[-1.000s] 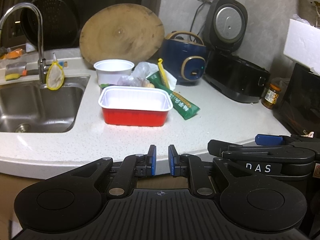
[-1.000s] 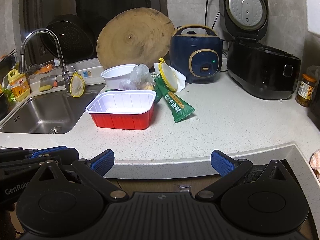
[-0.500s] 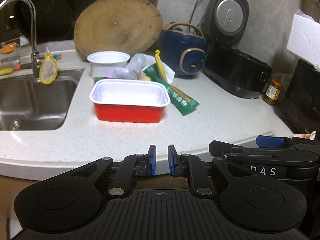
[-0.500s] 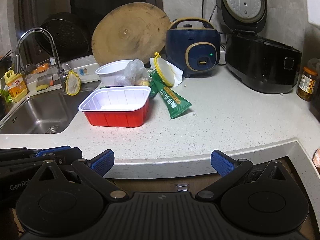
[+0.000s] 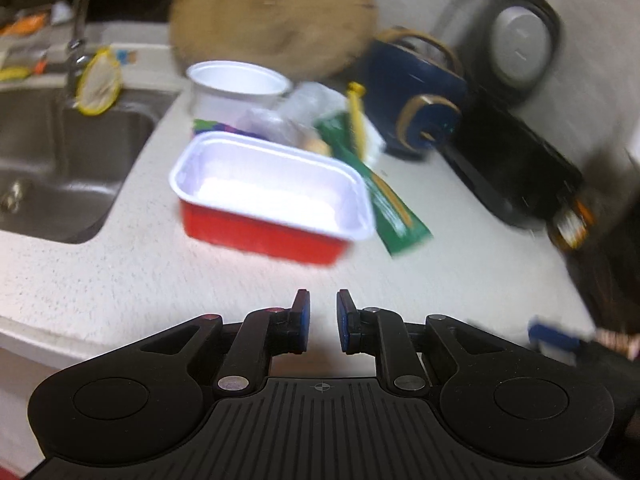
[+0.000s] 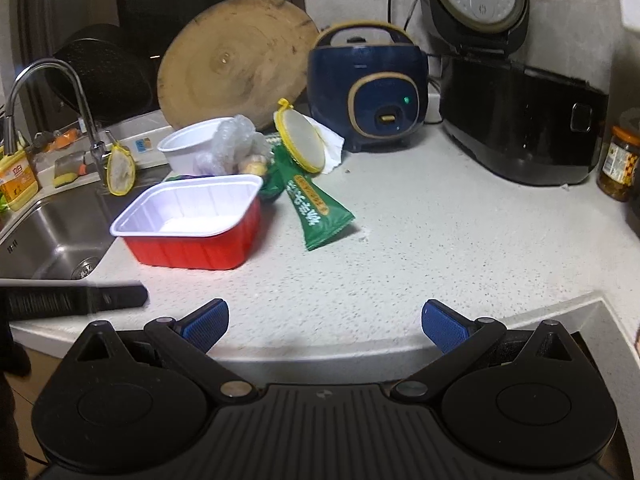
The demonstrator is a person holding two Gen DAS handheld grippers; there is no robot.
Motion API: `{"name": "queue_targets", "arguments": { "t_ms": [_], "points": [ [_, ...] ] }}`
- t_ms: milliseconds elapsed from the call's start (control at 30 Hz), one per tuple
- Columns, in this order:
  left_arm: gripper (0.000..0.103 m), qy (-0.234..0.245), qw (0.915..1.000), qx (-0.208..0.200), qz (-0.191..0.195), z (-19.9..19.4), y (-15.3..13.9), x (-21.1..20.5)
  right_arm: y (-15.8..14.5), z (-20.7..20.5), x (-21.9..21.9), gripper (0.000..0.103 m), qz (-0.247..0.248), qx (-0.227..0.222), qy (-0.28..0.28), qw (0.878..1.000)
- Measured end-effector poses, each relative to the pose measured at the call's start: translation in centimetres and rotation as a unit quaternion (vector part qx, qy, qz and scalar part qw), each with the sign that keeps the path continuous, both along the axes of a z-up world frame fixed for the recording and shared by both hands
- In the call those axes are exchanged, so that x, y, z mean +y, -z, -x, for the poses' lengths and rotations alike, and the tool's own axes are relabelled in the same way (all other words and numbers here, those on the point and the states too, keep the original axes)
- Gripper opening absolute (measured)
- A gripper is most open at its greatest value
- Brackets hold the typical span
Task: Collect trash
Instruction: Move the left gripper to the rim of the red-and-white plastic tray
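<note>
A red tray with a white inside [image 5: 272, 200] [image 6: 192, 220] sits on the white counter [image 6: 440, 240]. Behind it lie a white bowl [image 5: 236, 88] [image 6: 188, 148], a crumpled clear bag [image 6: 232, 140], a green snack packet [image 5: 396, 216] [image 6: 316, 208] and a yellow-rimmed lid [image 6: 300, 140]. My left gripper [image 5: 320, 320] hangs over the counter's front edge, short of the tray, its jaws nearly shut on nothing. My right gripper [image 6: 324, 324] is open wide and empty at the counter edge, right of the tray.
A steel sink [image 6: 48, 232] with a tap [image 6: 48, 92] lies to the left. A round wooden board [image 6: 236, 60], a blue cooker [image 6: 368, 92], an open black rice cooker [image 6: 516, 120] and a jar [image 6: 620, 160] stand at the back and right.
Both grippers have moved forward towards the counter and the tray. The left wrist view is blurred by motion. Neither gripper's opening has changed.
</note>
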State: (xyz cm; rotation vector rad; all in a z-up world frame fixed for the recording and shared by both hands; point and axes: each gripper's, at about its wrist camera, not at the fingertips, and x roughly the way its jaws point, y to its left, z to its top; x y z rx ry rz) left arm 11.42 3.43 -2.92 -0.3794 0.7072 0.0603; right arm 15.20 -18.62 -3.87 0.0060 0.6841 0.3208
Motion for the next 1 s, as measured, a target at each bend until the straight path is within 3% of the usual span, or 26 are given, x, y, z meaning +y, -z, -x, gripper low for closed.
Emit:
{"name": "queue_targets", "arguments": {
  "t_ms": [100,267,533,667,867,933,1000],
  "points": [
    [0.017,-0.044,0.9986,0.012,0.026,-2.0,0.2,1.8,0.5,-2.2,-0.5,0.103,-0.001,0.006,0.0,1.0],
    [0.017,-0.085,0.9882,-0.013,0.127,-3.8,0.5,4.4,0.7,-6.2,-0.9,0.103,-0.006,0.008,-0.003,1.0],
    [0.018,-0.131,0.9872,0.029,0.086,-5.3,0.8,5.0,0.8,-10.0,-0.6,0.103,-0.012,0.0,-0.012,1.0],
    [0.027,-0.133,0.9894,0.032,0.048,-5.0,0.6,5.5,1.3,-11.0,0.1,0.103,-0.009,0.006,-0.021,1.0],
    [0.027,-0.176,0.9837,0.037,0.004,-4.1,0.4,7.7,0.2,-12.5,2.5,0.103,-0.031,-0.002,-0.064,0.997],
    [0.026,-0.185,0.9819,0.035,0.016,-3.7,0.3,8.5,-0.4,-13.3,3.7,0.103,-0.039,-0.012,-0.08,0.996],
    [0.026,-0.171,0.9833,0.024,0.057,-3.3,0.2,9.1,-0.8,-14.4,5.1,0.099,-0.048,-0.019,-0.105,0.993]
  ]
}}
